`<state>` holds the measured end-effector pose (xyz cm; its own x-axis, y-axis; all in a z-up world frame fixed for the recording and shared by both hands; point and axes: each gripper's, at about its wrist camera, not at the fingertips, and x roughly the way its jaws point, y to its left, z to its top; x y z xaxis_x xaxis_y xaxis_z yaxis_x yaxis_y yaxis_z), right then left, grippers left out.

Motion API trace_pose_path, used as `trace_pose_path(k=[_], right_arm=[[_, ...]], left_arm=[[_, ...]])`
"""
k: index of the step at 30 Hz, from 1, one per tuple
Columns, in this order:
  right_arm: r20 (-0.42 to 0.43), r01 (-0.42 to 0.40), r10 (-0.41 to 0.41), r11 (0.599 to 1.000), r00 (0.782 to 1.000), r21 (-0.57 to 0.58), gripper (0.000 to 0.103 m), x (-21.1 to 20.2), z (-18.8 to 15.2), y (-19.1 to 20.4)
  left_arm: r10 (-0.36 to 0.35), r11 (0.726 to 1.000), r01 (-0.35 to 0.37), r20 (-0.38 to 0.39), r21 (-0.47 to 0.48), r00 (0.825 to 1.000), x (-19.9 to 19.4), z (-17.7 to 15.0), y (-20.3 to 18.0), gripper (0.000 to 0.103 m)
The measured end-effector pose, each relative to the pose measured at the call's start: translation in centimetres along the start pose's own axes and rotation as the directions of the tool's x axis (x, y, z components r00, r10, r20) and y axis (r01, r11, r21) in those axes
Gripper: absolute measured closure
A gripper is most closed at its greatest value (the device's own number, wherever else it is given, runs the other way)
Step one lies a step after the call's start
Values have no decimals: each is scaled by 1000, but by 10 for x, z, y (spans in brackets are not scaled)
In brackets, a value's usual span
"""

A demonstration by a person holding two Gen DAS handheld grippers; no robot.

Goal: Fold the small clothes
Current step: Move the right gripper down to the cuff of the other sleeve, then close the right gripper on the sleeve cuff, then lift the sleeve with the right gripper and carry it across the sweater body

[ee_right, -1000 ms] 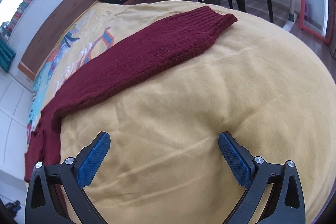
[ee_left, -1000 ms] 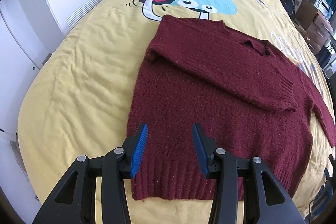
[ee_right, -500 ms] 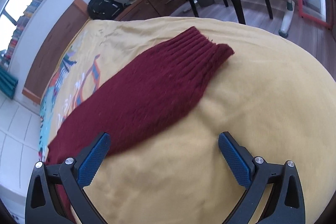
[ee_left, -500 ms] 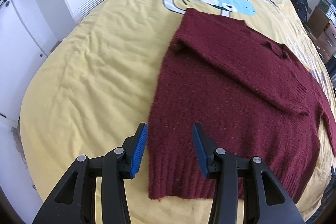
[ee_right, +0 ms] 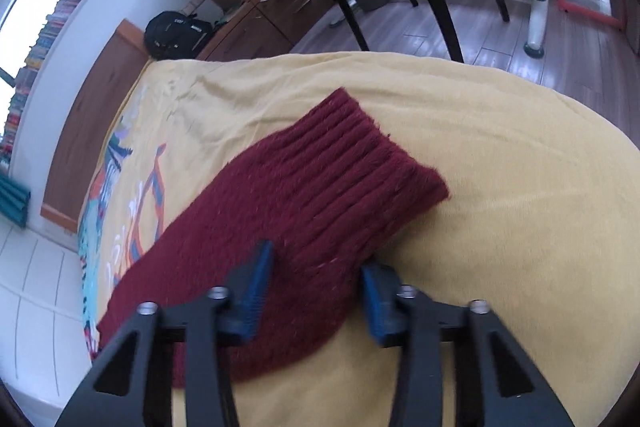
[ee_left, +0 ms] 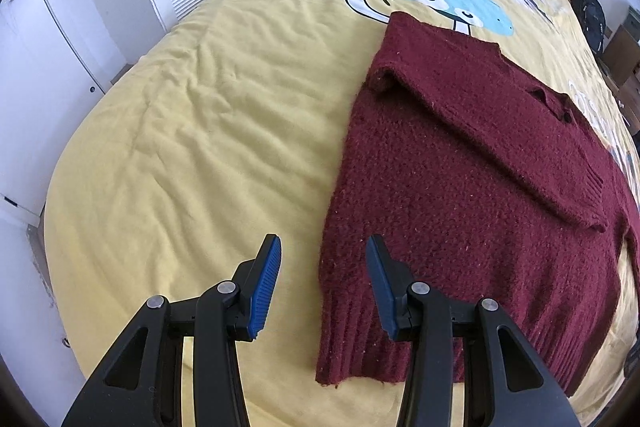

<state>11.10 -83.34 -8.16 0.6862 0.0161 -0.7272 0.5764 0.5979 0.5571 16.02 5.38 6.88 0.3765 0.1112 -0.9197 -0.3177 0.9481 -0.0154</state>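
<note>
Across the yellow bedspread (ee_left: 192, 131) my maroon sweater (ee_left: 472, 195) lies flat, soft and floppy. Right gripper (ee_right: 316, 291) has just been closing around its sleeve (ee_right: 320, 195); left gripper (ee_left: 324, 287) hovers half-spread, empty, beside the hem.

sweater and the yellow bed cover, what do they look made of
Sweater: looks like a chunky wool or acrylic knit, matte and fuzzy, with loopy texture on the body and ribbing at the cuff. Bed cover: seems a thin woven cotton-like cloth, smooth and matte, lying in soft wrinkles, with a printed cartoon picture.
</note>
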Motion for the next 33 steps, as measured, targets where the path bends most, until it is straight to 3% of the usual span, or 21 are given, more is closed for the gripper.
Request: trace_pose_path(k=[3, 9, 15, 22, 33], right_arm=[[-7, -14, 14, 999, 1000, -33, 84, 0, 6, 12], [-10, -82, 81, 990, 997, -115, 87, -11, 13, 60], [-54, -157, 151, 981, 987, -118, 87, -14, 5, 106], [-117, -225, 212, 967, 970, -119, 88, -11, -21, 167], [-223, -257, 201, 931, 954, -260, 88, -5, -82, 274]], left_arm=[[-6, 1000, 6, -7, -6, 1000, 4, 0, 4, 64], [-30, 999, 30, -11, -39, 999, 9, 0, 16, 64], [-65, 995, 64, -9, -76, 998, 12, 2, 32, 64], [-104, 989, 104, 3, -103, 995, 10, -2, 58, 64], [-103, 986, 106, 27, -131, 994, 6, -10, 110, 64]])
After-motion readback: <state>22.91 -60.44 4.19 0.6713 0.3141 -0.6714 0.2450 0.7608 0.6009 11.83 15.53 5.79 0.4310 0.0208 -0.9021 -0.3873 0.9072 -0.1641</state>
